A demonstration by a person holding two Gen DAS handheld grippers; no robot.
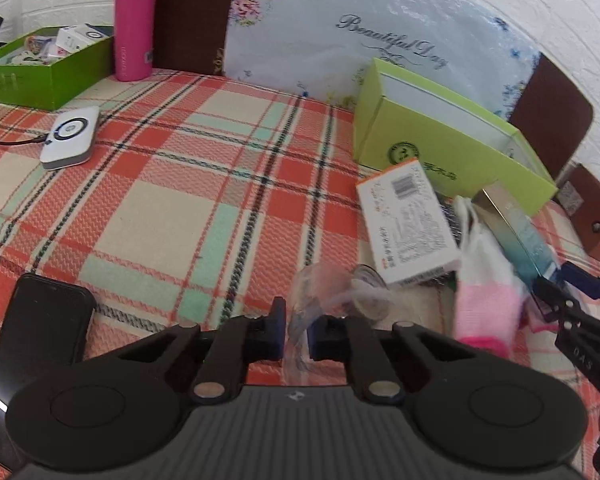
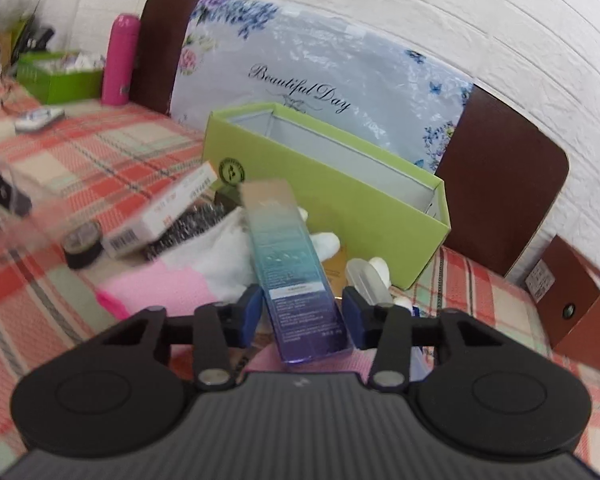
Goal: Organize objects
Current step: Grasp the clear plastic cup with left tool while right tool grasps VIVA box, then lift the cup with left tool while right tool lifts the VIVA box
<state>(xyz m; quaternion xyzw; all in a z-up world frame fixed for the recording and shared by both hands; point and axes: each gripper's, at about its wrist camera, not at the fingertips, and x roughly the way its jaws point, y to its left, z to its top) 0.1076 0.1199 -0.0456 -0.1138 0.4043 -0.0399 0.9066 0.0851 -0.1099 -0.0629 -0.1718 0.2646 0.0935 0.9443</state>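
The cloth (image 1: pixel 160 184) is plaid in orange-red, cream and mint with dark lines. The open box (image 2: pixel 340 216) is lime green, the bottle (image 1: pixel 134 20) hot pink, the slim carton (image 2: pixel 296 272) teal fading to purple.

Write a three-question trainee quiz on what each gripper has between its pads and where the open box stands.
1. True or false: the left gripper is shut on clear plastic wrap.
2. Which item lies between the right gripper's pads: A) pink bottle, B) blue-gradient carton, C) phone?
3. What colour is the open box behind the clutter?

Key: 1 true; 2 B; 3 light green.
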